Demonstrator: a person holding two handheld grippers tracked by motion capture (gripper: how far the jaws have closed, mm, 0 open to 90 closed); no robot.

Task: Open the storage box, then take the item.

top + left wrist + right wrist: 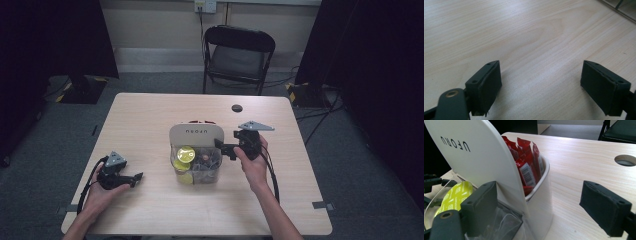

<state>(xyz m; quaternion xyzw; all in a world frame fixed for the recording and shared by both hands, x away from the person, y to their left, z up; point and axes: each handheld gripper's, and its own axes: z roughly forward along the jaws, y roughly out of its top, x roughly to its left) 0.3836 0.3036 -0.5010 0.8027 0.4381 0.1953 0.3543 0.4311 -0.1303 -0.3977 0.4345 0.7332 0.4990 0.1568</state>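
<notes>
I am holding the right tongs [226, 148] just beside the right wall of the white organiser [196, 134], which is sitting near the middle of the table [150, 120]. Their jaws are standing apart with nothing pressed between the pads; in the right gripper view one jaw is sitting in front of the organiser's clear front compartment [499, 225] and the other is hanging over bare table to the organiser's right, so the white wall [536, 202] is lying between them, untouched as far as I can tell.

The organiser's tall curved back panel [474, 152] is carrying dark lettering. Behind that panel I am seeing red sachets [526, 162] standing upright and packed together in the rear pocket. In the clear front compartment a yellow-lidded capsule [186, 154] is leaning near the organiser's left side, with more small capsules beside it that are too blurred for me to tell apart.

I am resting the left tongs [137, 176] low over the table, well apart from the organiser on its left, pointing towards it. Their jaws are spread wide over bare wood grain, with nothing between the pads [486, 87].

A black folding chair [239, 55] is standing beyond the organiser, past the table's far edge, and a round cable hole [237, 108] is sitting in the table behind the organiser's right corner.
</notes>
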